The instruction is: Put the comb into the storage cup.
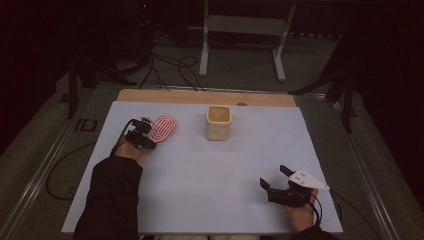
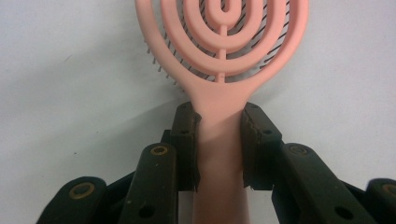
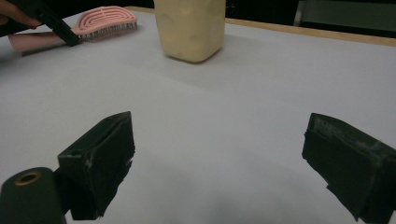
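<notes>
A pink hairbrush [image 1: 163, 127] with a ringed open-work back lies bristles down on the pale mat at the left. My left gripper [image 1: 145, 132] is shut on its handle. In the left gripper view both black pads [image 2: 187, 140] press the sides of the hairbrush [image 2: 223, 70] handle just below the head. My right gripper [image 1: 276, 176] rests at the near right of the mat, jaws wide open with nothing between its fingers [image 3: 100, 158]. A cream square cup [image 1: 218, 122] stands upright at mid-back; the cup [image 3: 189, 28] and the hairbrush [image 3: 105, 19] lie far ahead in the right gripper view.
The pale mat [image 1: 200, 180] covers a wooden table whose far edge [image 1: 200, 96] shows behind it. Cables [image 1: 170, 70] and a white metal stand [image 1: 245, 35] are on the dark floor beyond. A black sleeve [image 1: 110, 200] comes in at the lower left.
</notes>
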A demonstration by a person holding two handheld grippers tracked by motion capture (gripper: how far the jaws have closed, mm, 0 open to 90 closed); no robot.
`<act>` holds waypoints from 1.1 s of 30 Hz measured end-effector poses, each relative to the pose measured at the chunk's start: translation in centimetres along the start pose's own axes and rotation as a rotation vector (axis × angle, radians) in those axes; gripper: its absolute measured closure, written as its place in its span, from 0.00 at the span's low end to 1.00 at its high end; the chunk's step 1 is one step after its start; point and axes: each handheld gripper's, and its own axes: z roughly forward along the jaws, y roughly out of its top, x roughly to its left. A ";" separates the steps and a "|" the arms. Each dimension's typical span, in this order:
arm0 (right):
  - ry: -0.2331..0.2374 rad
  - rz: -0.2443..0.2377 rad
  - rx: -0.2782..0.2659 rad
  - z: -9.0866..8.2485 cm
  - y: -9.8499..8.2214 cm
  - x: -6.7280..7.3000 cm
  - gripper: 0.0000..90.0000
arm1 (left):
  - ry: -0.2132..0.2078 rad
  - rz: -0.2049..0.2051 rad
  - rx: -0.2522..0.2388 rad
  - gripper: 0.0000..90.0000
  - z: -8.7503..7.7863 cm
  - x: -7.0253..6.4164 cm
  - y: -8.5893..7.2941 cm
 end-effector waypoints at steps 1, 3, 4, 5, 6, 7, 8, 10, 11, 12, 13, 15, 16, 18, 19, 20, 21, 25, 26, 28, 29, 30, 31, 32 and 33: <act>0.000 0.000 0.000 0.0 0.0 0.0 0.10 | -0.001 0.000 -0.001 0.78 0.0 0.0 0.0; 0.000 -0.001 0.000 0.0 0.0 0.0 0.10 | -0.002 0.000 -0.007 0.78 0.0 -0.2 0.0; 0.000 0.000 0.000 0.0 0.0 0.0 0.10 | -0.003 0.004 -0.006 0.78 0.0 -0.2 0.0; 0.000 0.000 0.000 0.0 0.0 0.0 0.10 | -0.004 0.006 -0.009 0.78 -0.1 -0.2 0.0; 0.001 0.000 0.000 0.0 0.0 0.0 0.10 | -0.004 0.006 -0.011 0.78 -0.1 -0.3 0.0; 0.001 0.000 0.000 0.0 0.0 0.0 0.10 | -0.005 0.002 -0.017 0.78 -0.1 -0.3 -0.1; 0.001 0.000 0.000 0.0 0.0 0.0 0.10 | -0.009 0.000 -0.026 0.78 -0.2 -0.4 -0.1; 0.001 0.000 0.001 0.0 0.0 0.0 0.10 | -0.013 0.000 -0.035 0.78 -0.3 -0.5 -0.1; 0.001 0.000 0.001 0.0 0.0 0.0 0.10 | -0.015 0.000 -0.037 0.78 -0.3 -0.6 -0.1; 0.002 0.000 0.001 0.0 0.0 0.0 0.10 | -0.014 0.003 -0.043 0.78 -0.4 -0.6 -0.1; 0.002 0.001 0.001 0.0 0.0 0.0 0.10 | -0.011 0.007 -0.045 0.78 -0.5 -0.6 -0.1; 0.003 0.000 0.001 0.0 0.0 0.0 0.10 | -0.013 0.007 -0.049 0.78 -0.6 -0.7 -0.1; 0.003 0.001 0.002 0.1 0.0 0.0 0.10 | -0.015 0.007 -0.055 0.78 -0.7 -0.8 -0.1; 0.004 0.000 0.002 0.0 0.0 0.0 0.10 | -0.016 0.005 -0.063 0.78 -0.8 -0.8 -0.1; 0.004 0.001 0.001 0.1 0.0 0.0 0.10 | -0.017 0.006 -0.068 0.78 -1.0 -0.9 -0.1; 0.003 0.000 0.001 0.1 0.0 0.0 0.10 | -0.021 0.004 -0.079 0.78 -1.1 -0.9 -0.1; 0.003 0.000 0.001 0.1 0.0 0.0 0.10 | -0.025 0.006 -0.088 0.78 -1.3 -1.0 -0.1; 0.003 -0.001 0.003 0.1 0.0 0.0 0.10 | -0.029 0.003 -0.121 0.78 -1.9 -1.1 -0.2; 0.003 -0.002 0.003 0.1 0.0 0.0 0.10 | -0.029 0.006 -0.127 0.78 -2.1 -1.1 -0.2; 0.003 -0.002 0.003 0.1 0.0 0.0 0.10 | -0.029 0.001 -0.144 0.78 -2.4 -1.2 -0.2; 0.003 -0.001 0.004 0.1 0.0 0.0 0.10 | -0.033 0.003 -0.152 0.78 -2.6 -1.3 -0.3; 0.003 -0.002 0.004 0.1 0.0 0.0 0.10 | -0.036 0.000 -0.160 0.78 -2.8 -1.4 -0.3; 0.003 -0.002 0.004 0.1 0.0 0.0 0.10 | -0.033 0.007 -0.169 0.78 -2.9 -1.4 -0.4; 0.003 -0.002 0.004 0.1 0.0 0.0 0.10 | -0.027 0.007 -0.181 0.78 -3.1 -1.6 -0.4; 0.003 -0.002 0.004 0.1 0.0 0.0 0.10 | -0.024 0.012 -0.184 0.78 -3.3 -1.6 -0.4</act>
